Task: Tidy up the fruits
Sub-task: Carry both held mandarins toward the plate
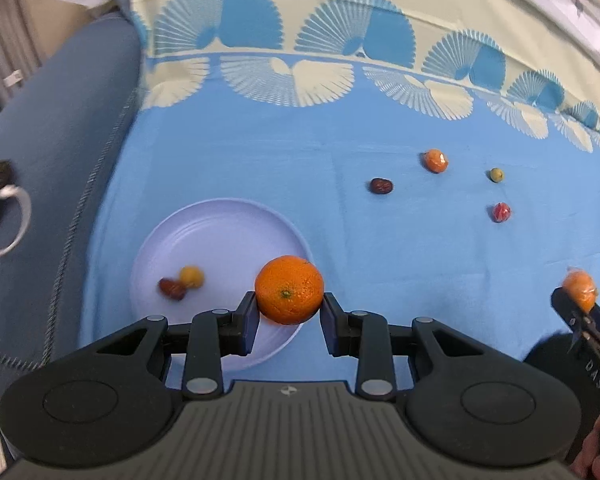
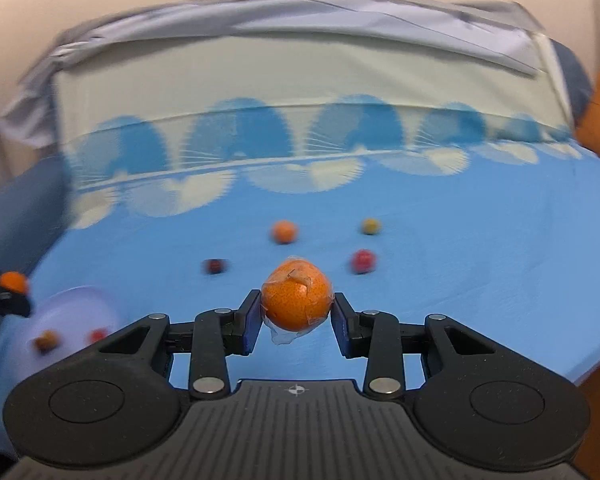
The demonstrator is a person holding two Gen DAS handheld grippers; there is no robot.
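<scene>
Between my left gripper's (image 1: 289, 307) blue pads sits a bare orange (image 1: 289, 289), pinched at its widest line so the round skin cannot roll out; the jaws are drawn in only as far as the fruit allows. I carry it over the near rim of the pale plate (image 1: 228, 220), which seems the gathering place, since a dark date (image 1: 172, 289) and a small yellow fruit (image 1: 191, 276) already lie there touching one another. My right gripper (image 2: 296, 314) is likewise clamped, on an orange in clear wrap (image 2: 297, 300), its pads pressing the sides while a loose tail of film hangs below. It is raised above the blue cloth (image 2: 460, 280), well to the right of the plate, so I judge it is waiting its turn.

Four pieces lie apart on the cloth beyond: another wrapped orange fruit (image 1: 435, 160), a second dark date (image 1: 381, 186), a small green fruit (image 1: 497, 175) and a red one (image 1: 501, 212). They are spaced widely enough that I can take each singly.
</scene>
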